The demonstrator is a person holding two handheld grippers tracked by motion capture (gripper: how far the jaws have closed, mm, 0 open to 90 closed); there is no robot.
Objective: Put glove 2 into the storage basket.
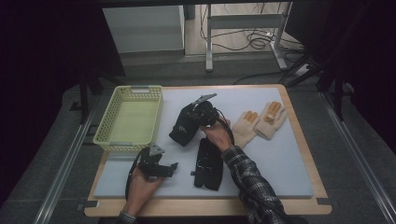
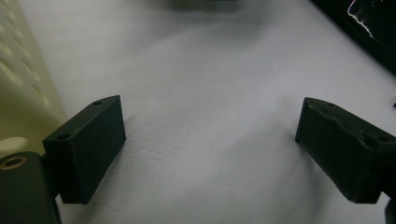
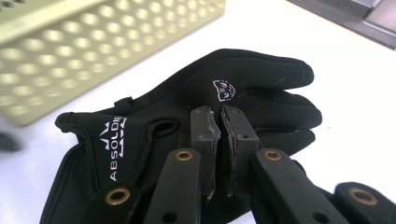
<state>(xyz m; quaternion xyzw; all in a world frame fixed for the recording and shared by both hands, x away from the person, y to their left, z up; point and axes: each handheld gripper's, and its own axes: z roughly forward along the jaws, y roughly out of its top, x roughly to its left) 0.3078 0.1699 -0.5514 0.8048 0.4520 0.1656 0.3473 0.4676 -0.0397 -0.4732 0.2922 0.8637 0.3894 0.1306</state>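
My right gripper [image 1: 192,121] [image 3: 220,115] is shut on a black glove [image 1: 181,130] [image 3: 261,79] with white lettering, pinching it at the back of the hand. The glove hangs tilted just above the white mat, beside the yellow basket [image 1: 108,122] [image 3: 93,42]. A second black glove [image 1: 208,164] lies flat on the mat below the right hand. My left gripper [image 1: 169,168] [image 2: 210,140] rests low on the mat near the basket's front corner. Its jaws stand wide open with only bare mat between them.
Two beige gloves [image 1: 260,122] lie side by side at the right of the white mat [image 1: 280,158]. The perforated basket wall [image 2: 18,88] stands close to the left gripper's left jaw. A wooden table edge frames the mat; a metal frame and cables stand behind.
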